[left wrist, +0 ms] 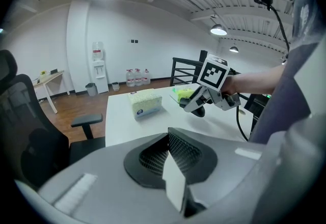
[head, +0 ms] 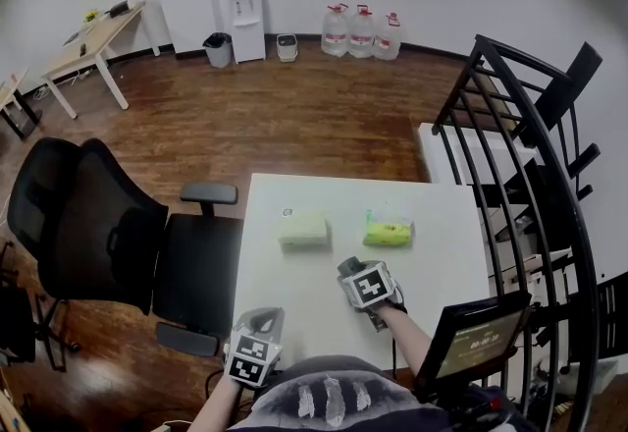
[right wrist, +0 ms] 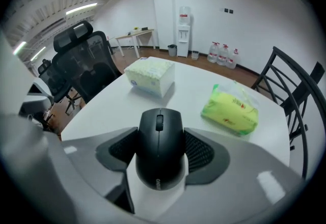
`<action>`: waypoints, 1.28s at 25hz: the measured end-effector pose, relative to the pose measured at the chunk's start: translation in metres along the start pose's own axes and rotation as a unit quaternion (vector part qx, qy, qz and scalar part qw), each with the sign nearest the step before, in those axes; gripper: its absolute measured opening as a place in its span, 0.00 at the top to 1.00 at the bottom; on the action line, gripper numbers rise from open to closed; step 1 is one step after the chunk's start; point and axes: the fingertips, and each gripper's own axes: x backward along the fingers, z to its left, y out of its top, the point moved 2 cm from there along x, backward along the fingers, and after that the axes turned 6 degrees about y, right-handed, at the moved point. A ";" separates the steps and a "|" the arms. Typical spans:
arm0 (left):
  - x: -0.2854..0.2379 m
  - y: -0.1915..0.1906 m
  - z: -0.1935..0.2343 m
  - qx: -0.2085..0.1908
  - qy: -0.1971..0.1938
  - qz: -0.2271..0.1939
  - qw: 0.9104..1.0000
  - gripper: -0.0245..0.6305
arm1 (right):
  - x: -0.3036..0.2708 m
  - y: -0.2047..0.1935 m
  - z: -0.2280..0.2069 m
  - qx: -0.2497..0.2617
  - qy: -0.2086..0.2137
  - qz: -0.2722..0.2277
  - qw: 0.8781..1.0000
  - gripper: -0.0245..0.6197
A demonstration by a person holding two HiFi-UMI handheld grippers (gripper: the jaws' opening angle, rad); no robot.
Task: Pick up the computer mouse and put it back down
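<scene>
A black computer mouse (right wrist: 159,146) sits between the textured pads of my right gripper (right wrist: 160,152), which is shut on its sides. In the head view that gripper (head: 350,270) points steeply down over the white table (head: 442,253), near its front middle. From the left gripper view the mouse (left wrist: 199,111) hangs under the right gripper (left wrist: 196,105), close above the tabletop; I cannot tell whether it touches. My left gripper (head: 265,321) rests at the table's front left edge, its jaws (left wrist: 173,167) together with nothing between them.
A pale tissue box (head: 303,230) and a green wipes pack (head: 389,232) lie on the table beyond the mouse. A black office chair (head: 108,234) stands to the left, a black railing (head: 510,126) to the right, and a small screen (head: 471,337) at the front right.
</scene>
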 end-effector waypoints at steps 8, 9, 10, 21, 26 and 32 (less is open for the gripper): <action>-0.001 -0.004 0.003 0.002 0.003 0.006 1.000 0.94 | -0.024 -0.024 0.002 -0.037 0.018 0.033 0.999 0.51; -0.001 -0.004 0.003 0.003 0.002 0.007 1.000 0.94 | -0.026 -0.026 0.002 -0.038 0.017 0.036 0.998 0.51; -0.001 -0.004 0.003 0.003 0.001 0.007 1.000 0.94 | -0.028 -0.027 0.002 -0.039 0.017 0.037 0.998 0.51; -0.004 -0.004 0.002 0.003 0.001 0.010 1.000 0.94 | -0.041 -0.045 -0.013 -0.036 -0.022 0.064 0.997 0.51; -0.004 -0.006 0.005 0.002 0.003 0.012 1.000 0.94 | -0.048 -0.046 -0.013 -0.032 -0.030 0.063 0.997 0.51; -0.004 -0.007 0.005 0.000 -0.002 0.011 1.000 0.94 | -0.054 -0.042 -0.013 -0.015 -0.032 0.058 0.998 0.51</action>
